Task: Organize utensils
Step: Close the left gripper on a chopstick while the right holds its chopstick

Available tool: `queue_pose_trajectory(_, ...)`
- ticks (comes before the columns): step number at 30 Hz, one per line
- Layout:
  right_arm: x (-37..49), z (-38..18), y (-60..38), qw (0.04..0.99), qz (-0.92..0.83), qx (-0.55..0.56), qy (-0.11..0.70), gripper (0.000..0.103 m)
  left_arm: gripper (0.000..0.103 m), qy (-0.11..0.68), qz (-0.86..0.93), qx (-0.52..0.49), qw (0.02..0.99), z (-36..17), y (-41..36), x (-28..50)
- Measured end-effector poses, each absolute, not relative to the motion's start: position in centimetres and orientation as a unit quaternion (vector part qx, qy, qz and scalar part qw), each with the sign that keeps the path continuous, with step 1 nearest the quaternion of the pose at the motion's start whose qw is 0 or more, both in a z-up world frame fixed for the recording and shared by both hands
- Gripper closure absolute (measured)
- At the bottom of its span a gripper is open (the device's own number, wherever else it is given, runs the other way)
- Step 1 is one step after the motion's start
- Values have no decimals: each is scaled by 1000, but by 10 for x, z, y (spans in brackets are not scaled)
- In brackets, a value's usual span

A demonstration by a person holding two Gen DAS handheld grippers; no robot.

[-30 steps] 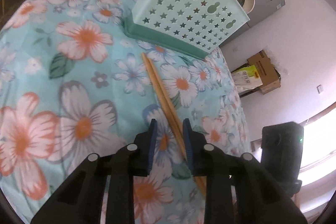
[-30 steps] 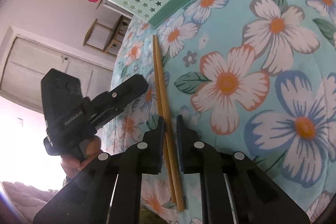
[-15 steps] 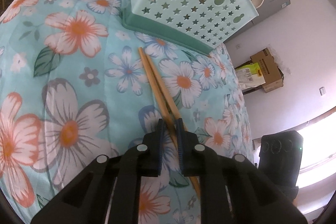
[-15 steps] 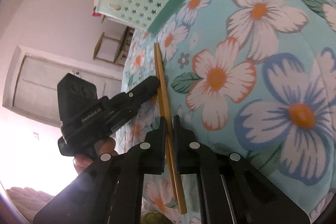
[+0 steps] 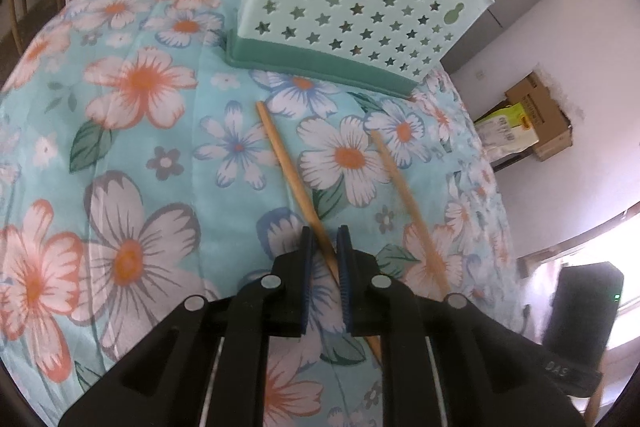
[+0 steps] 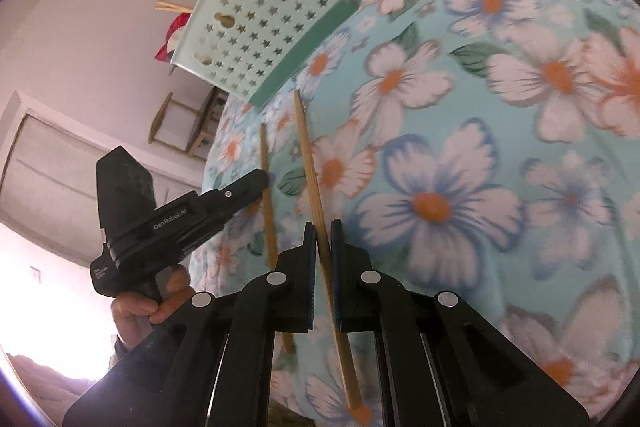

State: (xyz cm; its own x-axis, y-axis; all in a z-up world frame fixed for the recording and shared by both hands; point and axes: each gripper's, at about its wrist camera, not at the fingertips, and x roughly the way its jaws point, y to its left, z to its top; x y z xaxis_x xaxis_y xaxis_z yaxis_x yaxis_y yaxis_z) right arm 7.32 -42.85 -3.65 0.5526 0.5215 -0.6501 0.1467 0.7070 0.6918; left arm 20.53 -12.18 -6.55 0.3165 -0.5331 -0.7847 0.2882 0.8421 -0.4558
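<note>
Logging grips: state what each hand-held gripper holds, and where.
Left hand-held gripper: one chopstick, near its lower end. Right hand-held gripper: other chopstick, below mid-length.

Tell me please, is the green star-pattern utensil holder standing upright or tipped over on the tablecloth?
Upright. The utensil holder stands on its darker green base on the floral tablecloth, and chopstick ends poke out above its rim.

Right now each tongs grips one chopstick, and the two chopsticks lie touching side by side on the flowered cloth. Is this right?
Not quite. The left tongs and right tongs each grip one chopstick, but the two are apart: the left wrist view shows a clear gap between the left chopstick and the right chopstick over the flowered cloth.
</note>
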Motion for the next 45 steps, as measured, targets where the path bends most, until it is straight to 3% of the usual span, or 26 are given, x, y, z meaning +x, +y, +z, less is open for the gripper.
queue_pose_trajectory(15,63,-35,-420,806,100,351,466,98,97,520,-218,-38,825,-51,-91,189)
queue_pose_trajectory(21,69,-39,-417,799,102,356,474,95,97,517,-208,-53,828,-49,-65,190)
queue_pose_trajectory(32,75,-38,-411,795,106,351,484,83,81,500,-212,-82,835,-39,-56,195)
queue_pose_trajectory(45,82,-37,-405,794,116,345,486,71,73,499,-207,-94,837,-40,-52,199)
